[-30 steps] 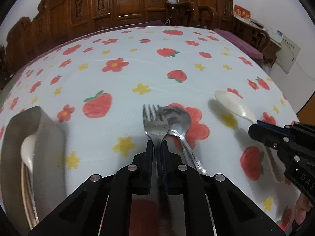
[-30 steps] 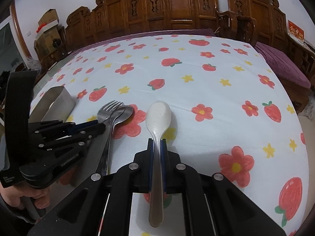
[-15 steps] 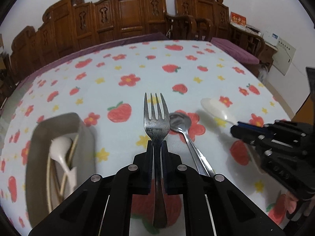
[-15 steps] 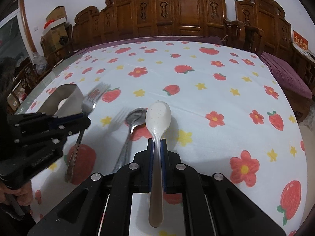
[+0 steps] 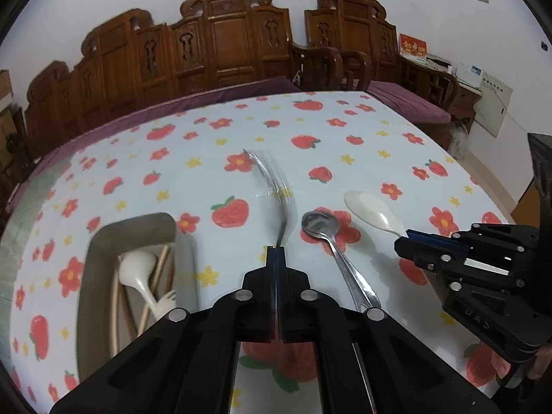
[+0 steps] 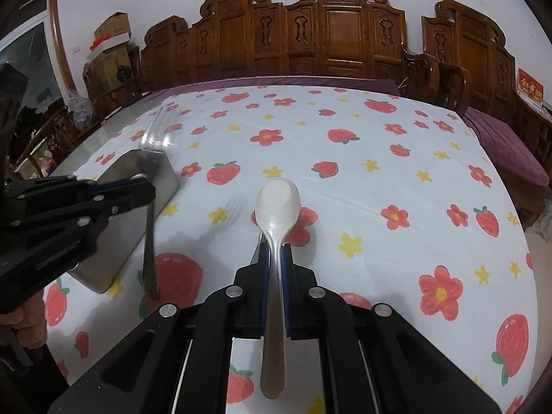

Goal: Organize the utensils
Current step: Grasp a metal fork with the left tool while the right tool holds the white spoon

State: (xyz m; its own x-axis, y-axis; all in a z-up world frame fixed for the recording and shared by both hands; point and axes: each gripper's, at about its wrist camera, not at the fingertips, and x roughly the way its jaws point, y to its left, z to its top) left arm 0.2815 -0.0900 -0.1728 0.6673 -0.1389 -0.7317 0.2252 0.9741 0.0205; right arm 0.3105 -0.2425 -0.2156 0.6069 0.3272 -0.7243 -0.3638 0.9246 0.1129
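My left gripper (image 5: 277, 249) is shut on a metal fork (image 5: 276, 186), held edge-on and blurred above the cloth; the fork shows in the right wrist view (image 6: 151, 214) beside the metal tray (image 6: 138, 227). My right gripper (image 6: 276, 246) is shut on a white speckled spoon (image 6: 277, 200), raised over the table; the spoon also shows in the left wrist view (image 5: 374, 212). A metal spoon (image 5: 327, 238) lies on the tablecloth between the grippers. The metal tray (image 5: 93, 276) at the left holds a white spoon (image 5: 136, 270) and chopsticks (image 5: 158, 276).
The table carries a white cloth (image 6: 379, 179) with strawberries and flowers. Carved wooden chairs (image 6: 345, 38) line the far edge. Cardboard boxes (image 6: 110, 55) stand at the back left. The table's right edge drops off near a purple cushion (image 6: 500, 145).
My left gripper has lifted the fork higher and rolled it edge-on, moving toward the tray. My right gripper has raised the white spoon a little. The metal spoon stays on the cloth.
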